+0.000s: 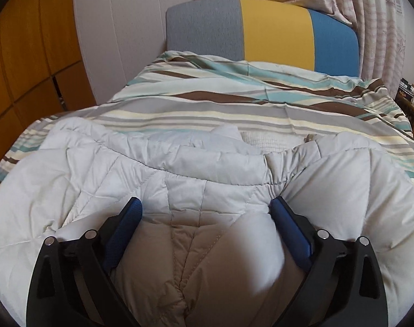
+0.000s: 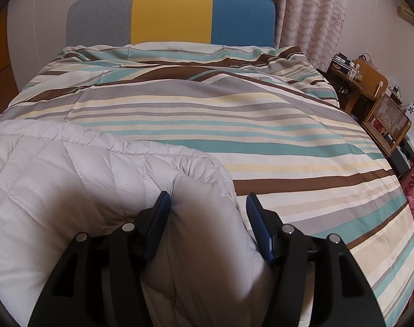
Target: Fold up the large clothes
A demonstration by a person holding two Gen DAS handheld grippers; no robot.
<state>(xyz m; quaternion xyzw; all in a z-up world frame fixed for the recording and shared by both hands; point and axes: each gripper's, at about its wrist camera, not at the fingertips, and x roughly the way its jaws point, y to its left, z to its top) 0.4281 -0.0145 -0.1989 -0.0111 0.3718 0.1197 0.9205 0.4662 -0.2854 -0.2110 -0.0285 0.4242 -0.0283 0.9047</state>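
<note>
A pale grey quilted puffer jacket [image 1: 207, 169] lies on the striped bed cover, filling the near part of the left wrist view. My left gripper [image 1: 205, 207] is open, its blue pads wide apart with a puffy fold of the jacket bulging between them. In the right wrist view the jacket [image 2: 70, 179] covers the near left. My right gripper [image 2: 208, 200] is open and straddles the jacket's right edge: a padded fold sits between the pads, pressed against the left pad [image 2: 159, 218], apart from the right one.
The striped duvet [image 2: 261, 125] covers the bed. A grey, yellow and blue headboard [image 2: 171, 13] stands at the far end. A wooden cabinet [image 1: 24, 62] is at the left; a cluttered wooden side table [image 2: 370, 87] and curtains [image 2: 310, 13] are at the right.
</note>
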